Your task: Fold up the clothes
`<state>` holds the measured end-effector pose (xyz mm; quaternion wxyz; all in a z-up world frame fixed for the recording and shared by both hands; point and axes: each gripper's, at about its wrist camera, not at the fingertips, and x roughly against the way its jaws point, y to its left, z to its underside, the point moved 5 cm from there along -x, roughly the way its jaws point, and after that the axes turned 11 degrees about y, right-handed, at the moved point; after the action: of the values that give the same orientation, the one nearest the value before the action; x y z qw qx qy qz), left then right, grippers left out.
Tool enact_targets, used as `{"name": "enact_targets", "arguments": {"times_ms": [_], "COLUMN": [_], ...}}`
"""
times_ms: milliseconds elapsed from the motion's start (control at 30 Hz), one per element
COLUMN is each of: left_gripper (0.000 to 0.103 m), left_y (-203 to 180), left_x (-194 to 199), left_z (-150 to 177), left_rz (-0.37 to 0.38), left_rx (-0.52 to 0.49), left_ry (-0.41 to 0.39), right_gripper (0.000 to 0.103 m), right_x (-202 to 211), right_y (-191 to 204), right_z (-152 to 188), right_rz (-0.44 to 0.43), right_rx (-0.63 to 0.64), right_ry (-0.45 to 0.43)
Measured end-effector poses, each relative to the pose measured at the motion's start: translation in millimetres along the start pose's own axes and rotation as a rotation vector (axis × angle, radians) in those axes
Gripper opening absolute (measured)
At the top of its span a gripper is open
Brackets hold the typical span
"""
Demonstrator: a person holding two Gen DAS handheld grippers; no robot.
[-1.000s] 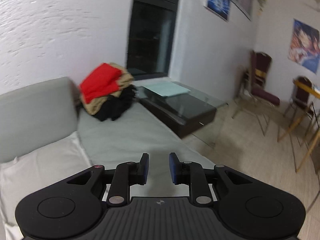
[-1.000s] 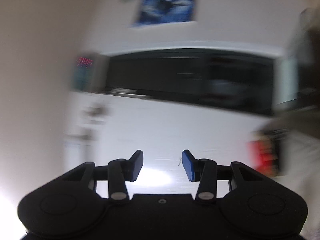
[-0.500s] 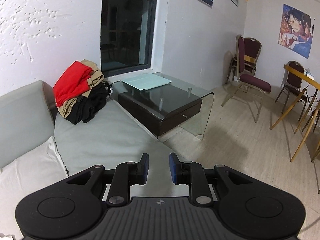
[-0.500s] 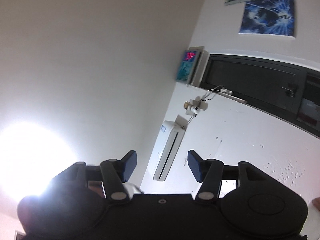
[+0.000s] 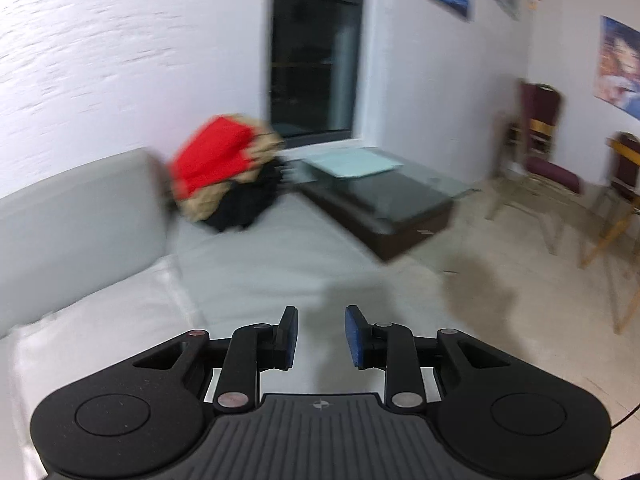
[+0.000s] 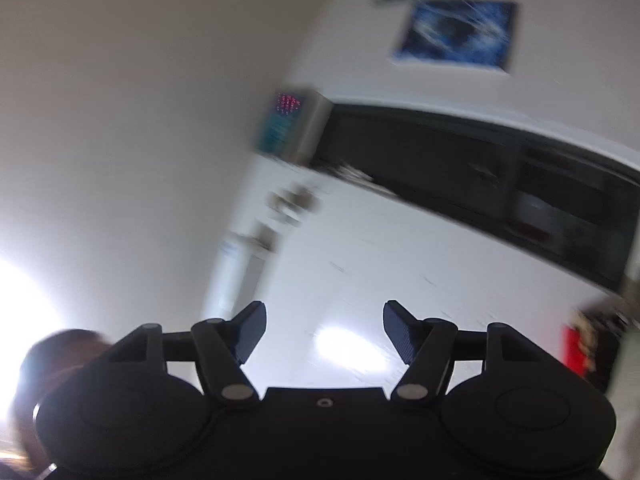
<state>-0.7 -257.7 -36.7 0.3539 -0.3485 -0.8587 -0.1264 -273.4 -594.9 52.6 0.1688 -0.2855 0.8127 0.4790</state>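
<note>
A heap of clothes, red on top of tan and black, lies at the far end of a grey sofa. My left gripper hangs over the sofa's near seat, far from the heap; its jaws are opening with nothing between them. A white cloth is spread on the seat at lower left. In the right wrist view my right gripper points up at the wall and ceiling, jaws opening and empty. The same heap shows as a blurred red patch at its right edge.
A dark glass coffee table with a pale green sheet stands beside the sofa. Maroon chairs and a wooden table leg stand at right on tiled floor. A dark window fills the back wall. A person's head shows at lower left.
The left view swung up and right, then back down and left, and its jaws widened a little. The right gripper's jaws spread much wider while its view swung across the wall.
</note>
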Motion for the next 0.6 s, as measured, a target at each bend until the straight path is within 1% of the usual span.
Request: {"name": "enact_targets", "arguments": {"times_ms": [67,133,167,200,233,267,333,400,467,533,567,600], "left_gripper": [0.028,0.028,0.027,0.027,0.027,0.027,0.027,0.027,0.027,0.030,0.033,0.036], "left_y": [42,88,112,135,159,182,228,271,313,353,370,385], "left_x": [11,25,34,43,50,55,63,66,59,47,36,24], "left_z": [14,29,39,48,57,66,82,92,100,105,105,106], "left_rz": [-0.061,-0.122,-0.164,-0.208,-0.257,-0.302,-0.375,-0.431,-0.463,-0.481,-0.481,-0.480], "left_rx": [0.071,0.155,0.197,0.235,0.276,0.316,0.388,0.453,0.501,0.539,0.551,0.563], "left_ry": [-0.004,-0.012,-0.020,-0.029,-0.034,-0.036,-0.042,-0.049,-0.041,-0.023,-0.007,0.011], "right_gripper": [0.066,0.071,0.072,0.076,0.080,0.082,0.082,0.082,0.082,0.080,0.078,0.072], "right_x": [-38,-83,-107,-131,-155,-180,-227,-271,-301,-331,-346,-355], "right_y": [-21,-38,-44,-48,-53,-60,-78,-101,-125,-155,-173,-190], "right_z": [9,23,33,43,55,67,94,123,159,190,204,218], "right_rz": [0.059,0.101,0.122,0.152,0.190,0.235,0.326,0.410,0.477,0.549,0.585,0.615], "right_rx": [-0.048,-0.079,-0.071,-0.051,-0.024,0.004,0.049,0.073,0.077,0.057,0.048,0.042], "right_ry": [0.072,0.166,0.223,0.281,0.337,0.396,0.503,0.596,0.676,0.741,0.765,0.784]}}
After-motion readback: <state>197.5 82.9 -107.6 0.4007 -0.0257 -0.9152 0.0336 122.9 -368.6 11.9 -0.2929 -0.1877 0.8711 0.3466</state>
